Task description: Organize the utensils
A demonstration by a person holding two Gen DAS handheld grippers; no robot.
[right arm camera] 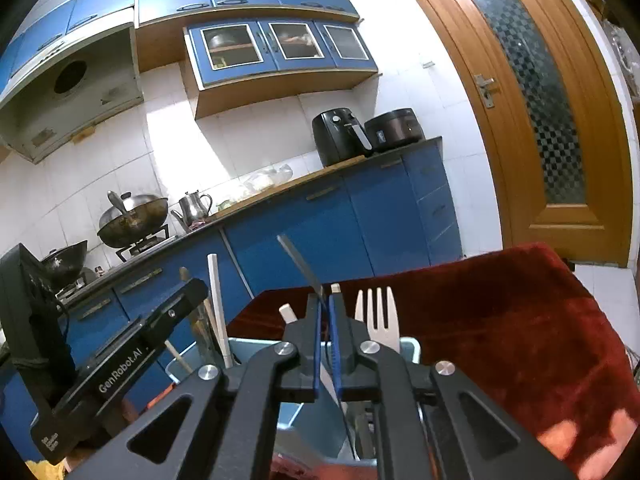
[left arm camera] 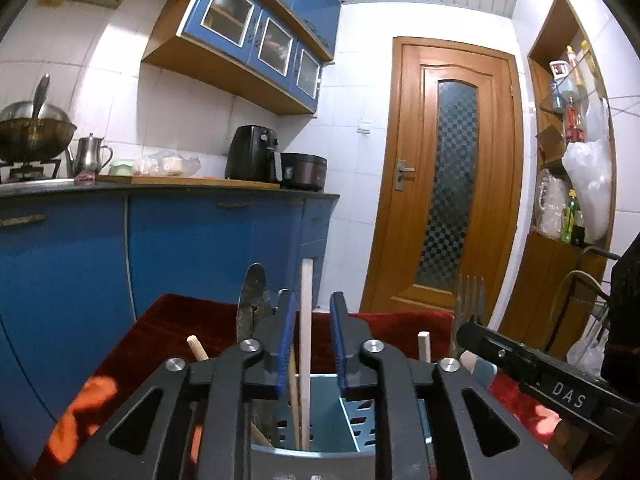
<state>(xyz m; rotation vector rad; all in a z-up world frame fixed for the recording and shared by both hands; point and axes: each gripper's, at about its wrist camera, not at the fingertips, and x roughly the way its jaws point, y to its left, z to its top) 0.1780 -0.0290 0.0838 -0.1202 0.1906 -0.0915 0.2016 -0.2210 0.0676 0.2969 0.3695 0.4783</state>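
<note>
Most utensils already stand in the pale blue perforated plastic caddy (left arm camera: 352, 420); left gripper (left arm camera: 313, 344) parted around a white chopstick (left arm camera: 306, 340), right gripper (right arm camera: 325, 340) apparently pinching a thin steel knife blade (right arm camera: 300, 264).

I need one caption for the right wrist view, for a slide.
Right gripper shut on a knife blade above the utensil holder, white fork beside.

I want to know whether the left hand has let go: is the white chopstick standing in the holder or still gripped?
Standing upright in the blue holder. The white chopstick rises between the left gripper's open jaws, touching neither pad.
</note>
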